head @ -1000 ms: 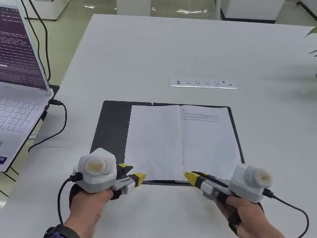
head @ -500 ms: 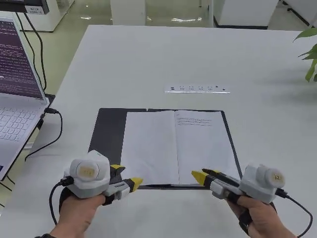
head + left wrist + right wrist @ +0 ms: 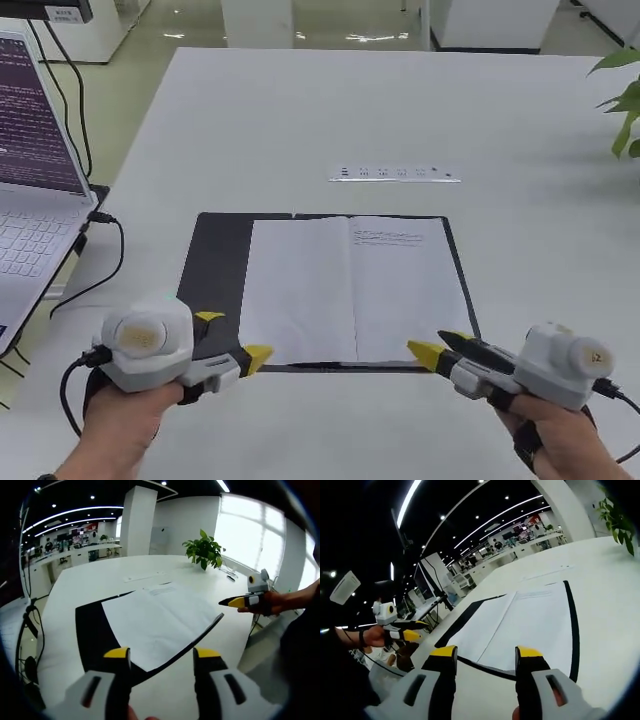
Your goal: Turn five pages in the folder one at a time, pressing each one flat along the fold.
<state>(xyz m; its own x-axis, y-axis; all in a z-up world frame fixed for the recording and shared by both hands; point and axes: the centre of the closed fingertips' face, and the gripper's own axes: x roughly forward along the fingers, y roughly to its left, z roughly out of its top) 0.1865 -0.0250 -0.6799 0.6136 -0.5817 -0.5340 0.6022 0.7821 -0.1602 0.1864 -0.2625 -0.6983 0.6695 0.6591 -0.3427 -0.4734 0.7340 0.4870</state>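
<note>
A black folder [image 3: 215,270] lies open and flat on the white table, with white pages [image 3: 345,285] on both sides of the fold. My left gripper [image 3: 234,336] hovers open just off its near left corner. My right gripper [image 3: 438,346] hovers open off the near right corner. Neither holds anything. In the left gripper view my own jaws [image 3: 161,653] stand apart over the folder's [image 3: 90,630] near edge, and the right gripper [image 3: 235,601] shows beyond. In the right gripper view the open jaws [image 3: 486,651] face the pages [image 3: 525,620], with the left gripper [image 3: 412,632] at the left.
An open laptop [image 3: 30,190] sits at the table's left edge, with a black cable [image 3: 105,265] trailing toward the folder. A white power strip [image 3: 395,174] lies beyond the folder. Plant leaves [image 3: 625,100] reach in at the far right.
Both grippers have drawn apart, the left one leftward and the right one rightward, away from the middle of the folder's near edge. The pages lie as before.
</note>
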